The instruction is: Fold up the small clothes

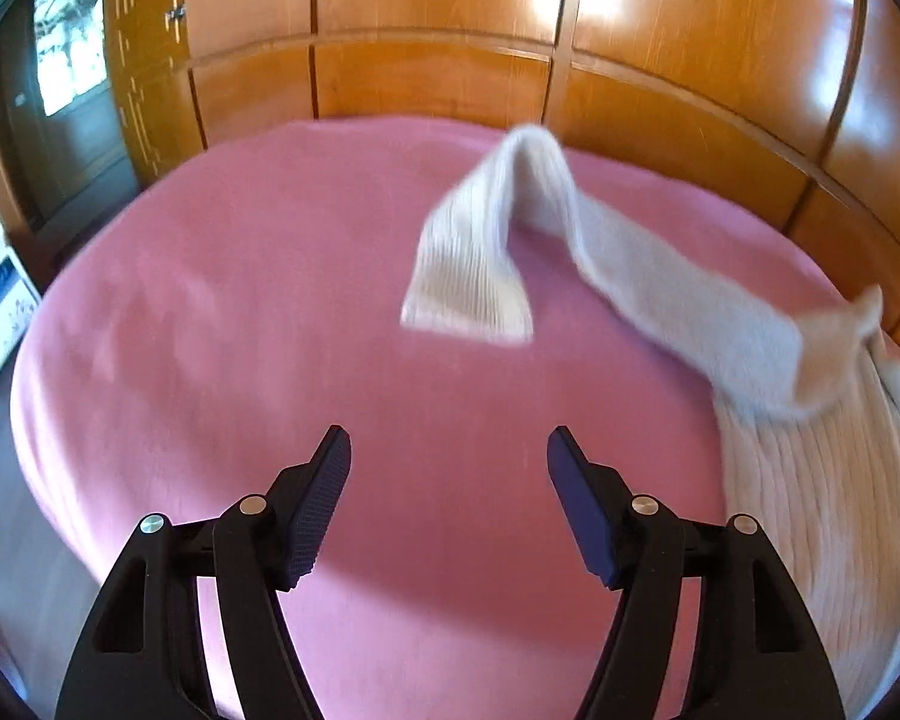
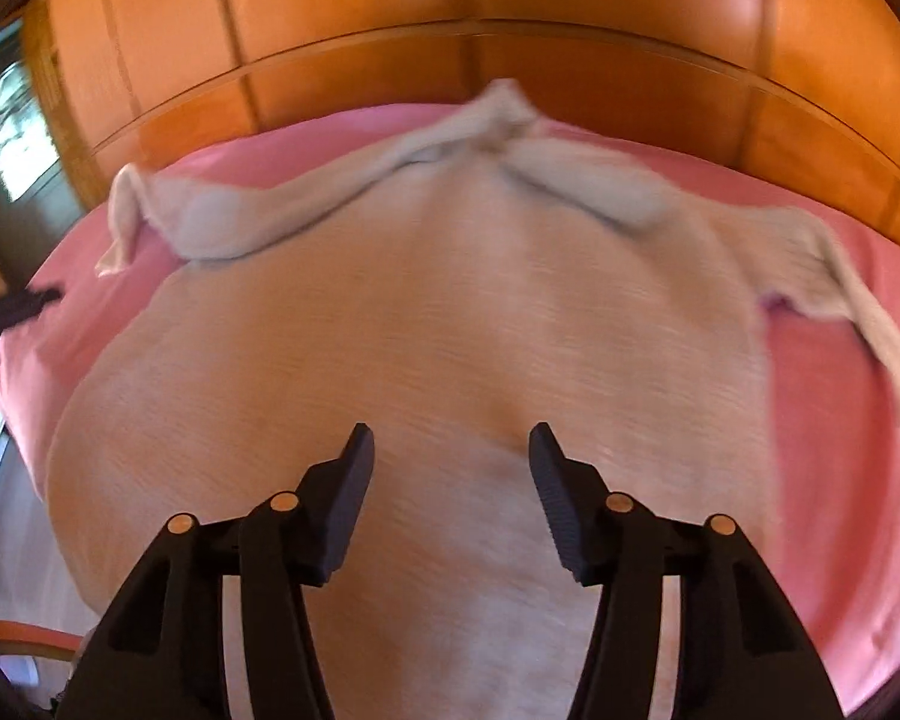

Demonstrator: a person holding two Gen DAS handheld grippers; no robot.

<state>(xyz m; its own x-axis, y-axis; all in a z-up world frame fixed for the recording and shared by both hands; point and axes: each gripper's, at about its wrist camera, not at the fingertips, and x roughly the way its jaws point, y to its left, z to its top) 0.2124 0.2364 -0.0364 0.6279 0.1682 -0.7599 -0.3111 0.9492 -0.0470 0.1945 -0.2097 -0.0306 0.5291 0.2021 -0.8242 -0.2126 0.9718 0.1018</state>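
A cream ribbed knit sweater point(image 2: 426, 324) lies spread on a pink bedcover point(image 2: 834, 396), its two sleeves drawn in toward the collar. In the left wrist view one sleeve point(image 1: 498, 228) arches above the bedcover point(image 1: 222, 312) with its ribbed cuff hanging down, blurred; the body point(image 1: 822, 480) lies at the right. My left gripper point(image 1: 449, 441) stands open over bare pink cover, apart from the sleeve. My right gripper point(image 2: 450, 438) is open above the middle of the sweater body, nothing between its pads. The left gripper's tip point(image 2: 24, 303) shows at the left edge of the right wrist view.
A glossy wooden wardrobe point(image 1: 438, 30) runs along the far side of the bed. A dark doorway with a bright pane point(image 1: 66, 54) is at the far left. Floor point(image 2: 6, 540) and an orange chair edge point(image 2: 24, 636) show at the lower left.
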